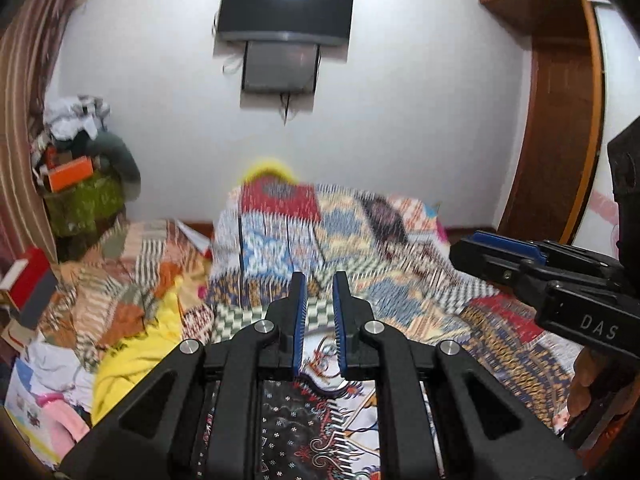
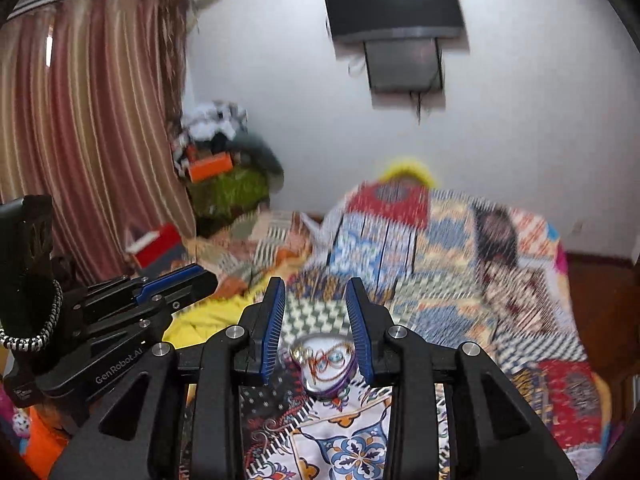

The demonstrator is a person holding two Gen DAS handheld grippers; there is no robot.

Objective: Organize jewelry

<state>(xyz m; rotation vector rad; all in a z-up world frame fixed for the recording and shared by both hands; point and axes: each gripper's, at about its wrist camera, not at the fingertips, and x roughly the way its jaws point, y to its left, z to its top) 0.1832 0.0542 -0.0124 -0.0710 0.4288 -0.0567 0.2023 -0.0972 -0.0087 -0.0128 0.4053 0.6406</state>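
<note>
Right hand-held gripper (image 2: 316, 320) parted, empty

Ahead of both grippers the bed (image 1: 400, 248) rises into a heaped patchwork quilt (image 2: 440, 248) that blocks the way forward. Left, a clothes pile (image 1: 84, 184) and curtain (image 2: 80, 120) close that side. The left gripper (image 2: 176, 284) sits just beside the right gripper (image 2: 316, 312), with bare wall (image 1: 420, 112) open above the quilt.

Ahead, high on the wall: television (image 1: 285, 7)
Ahead, on the bed: patchwork quilt (image 1: 340, 236)
Left: striped curtain (image 2: 92, 120), orange box (image 1: 70, 173)
Far right: wooden door (image 1: 560, 120)
</note>
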